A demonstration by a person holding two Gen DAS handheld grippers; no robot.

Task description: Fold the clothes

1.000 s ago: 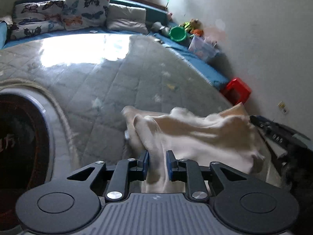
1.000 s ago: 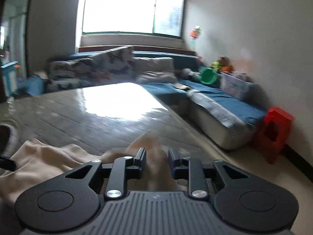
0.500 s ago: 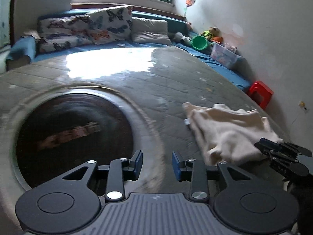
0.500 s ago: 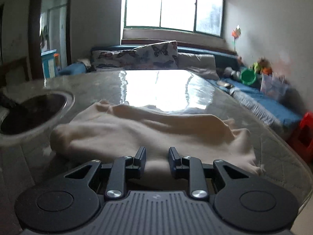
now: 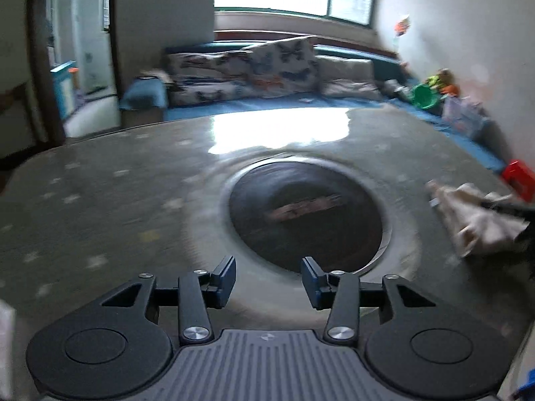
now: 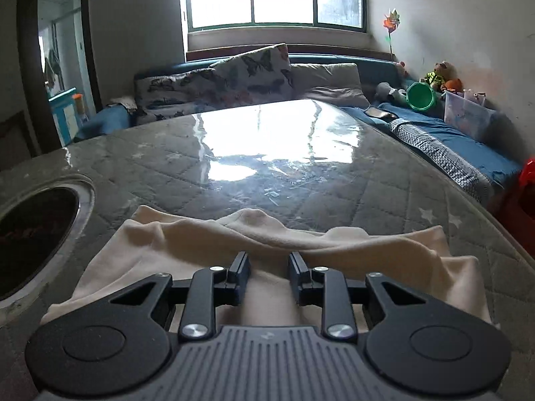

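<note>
A cream garment (image 6: 267, 250) lies folded and rumpled on the grey quilted table top, in the right wrist view just beyond and under my right gripper (image 6: 269, 262). That gripper's jaws stand apart with nothing between them, low over the near part of the cloth. In the left wrist view the same garment (image 5: 474, 220) is at the far right edge, blurred. My left gripper (image 5: 268, 269) is open and empty, well left of the garment, over the table near a dark round recess (image 5: 306, 215).
The round recess with a metal rim (image 6: 85, 207) is set in the table (image 6: 384, 183) left of the garment. A blue sofa with butterfly cushions (image 6: 234, 77) runs behind. A red stool (image 6: 526, 180), green bucket (image 6: 421, 97) and clear box (image 6: 464, 117) are at right.
My left gripper has let go of the garment, opened wide and swung left, away over the round recess. My right gripper has opened and pulled back; the garment now lies on the table.
</note>
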